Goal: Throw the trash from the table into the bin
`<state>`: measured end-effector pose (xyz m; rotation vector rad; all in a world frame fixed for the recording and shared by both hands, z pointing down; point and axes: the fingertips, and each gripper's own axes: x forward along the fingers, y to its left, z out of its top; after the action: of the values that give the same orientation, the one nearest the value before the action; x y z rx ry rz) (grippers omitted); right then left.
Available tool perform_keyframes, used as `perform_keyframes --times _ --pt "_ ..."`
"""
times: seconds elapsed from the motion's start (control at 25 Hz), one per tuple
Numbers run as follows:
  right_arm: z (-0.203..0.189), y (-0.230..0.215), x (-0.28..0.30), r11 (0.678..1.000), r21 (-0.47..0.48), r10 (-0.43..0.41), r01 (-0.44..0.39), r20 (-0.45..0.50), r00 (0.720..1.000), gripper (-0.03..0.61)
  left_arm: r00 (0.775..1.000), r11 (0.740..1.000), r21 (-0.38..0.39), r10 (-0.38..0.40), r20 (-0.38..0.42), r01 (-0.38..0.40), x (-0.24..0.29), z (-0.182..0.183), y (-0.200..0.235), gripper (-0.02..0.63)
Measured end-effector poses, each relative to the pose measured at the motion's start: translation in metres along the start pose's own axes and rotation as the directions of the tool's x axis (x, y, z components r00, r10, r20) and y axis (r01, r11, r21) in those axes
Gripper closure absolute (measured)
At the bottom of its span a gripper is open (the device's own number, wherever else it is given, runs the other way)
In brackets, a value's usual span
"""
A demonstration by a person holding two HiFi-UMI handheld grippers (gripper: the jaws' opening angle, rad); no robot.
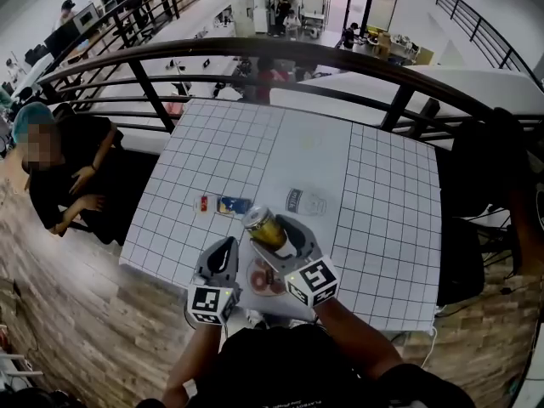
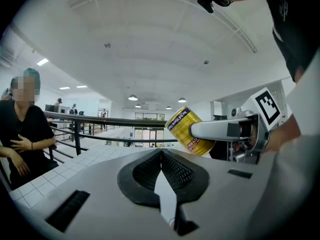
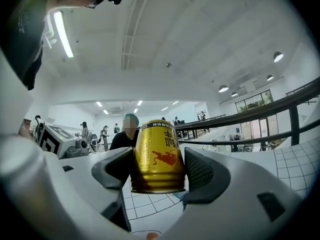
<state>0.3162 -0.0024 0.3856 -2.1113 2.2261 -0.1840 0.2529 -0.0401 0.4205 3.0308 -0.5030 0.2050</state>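
Trash update: the gold can (image 3: 156, 156) with the red logo is clamped in the right gripper (image 3: 157, 168), one jaw pressed on each side of it, so that claw is definitely grasping the can. From the right gripper view the can stands upright between the jaws, and you can see white table tiles under its bottom edge, so it's up off the surface. In the head view the same can (image 1: 265, 226) sits at the tip of the right gripper (image 1: 276, 238), over the near part of the white gridded table (image 1: 382, 194), top end tipped toward the far side. The left gripper (image 1: 227, 246) is just beside it on the left, and its own view shows the jaws clenched flat together with nothing in them (image 2: 161, 156); the can (image 2: 187, 131) shows up tilted off to its right. More stuff lying on the table past the grippers: a small red item (image 1: 203, 202), a blue packet (image 1: 233, 205) right next to it, and a clear wrapper with a blue label (image 1: 304, 201) a bit further right. There's also a round reddish thing (image 1: 265, 280) at the near edge between the two grippers, honestly can't tell what it is. A person in black (image 1: 68, 168) sits on the left, beside the table, in front of the dark railing (image 1: 255, 53).
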Motion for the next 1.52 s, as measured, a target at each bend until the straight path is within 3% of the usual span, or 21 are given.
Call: perform_keyframes --times 0.36,0.68,1.04,1.24,1.52 --pt "0.004 0.012 -0.033 0.999 -0.006 0.051 -0.051 0.014 0.999 0.255 0.998 0.998 0.018 0.062 0.006 -0.062 -0.020 0.005 -0.023 0.591" --pt "-0.001 0.049 -0.039 0.987 -0.003 0.162 -0.162 0.018 0.987 0.255 0.982 0.982 0.015 0.189 -0.006 -0.189 -0.068 -0.005 -0.017 0.591" --pt "-0.010 0.104 -0.010 0.952 0.001 0.306 -0.306 -0.001 0.952 0.255 0.944 0.944 -0.009 0.328 -0.023 -0.329 -0.121 -0.017 0.016 0.591" --pt "-0.019 0.147 0.009 0.941 0.001 0.339 -0.339 -0.016 0.941 0.255 0.927 0.926 -0.016 0.376 -0.015 -0.376 -0.163 -0.022 0.044 0.591" --pt "-0.037 0.217 0.029 0.912 -0.001 0.410 -0.411 -0.067 0.910 0.255 0.883 0.881 -0.070 0.469 -0.019 -0.469 -0.233 -0.036 0.081 0.591"
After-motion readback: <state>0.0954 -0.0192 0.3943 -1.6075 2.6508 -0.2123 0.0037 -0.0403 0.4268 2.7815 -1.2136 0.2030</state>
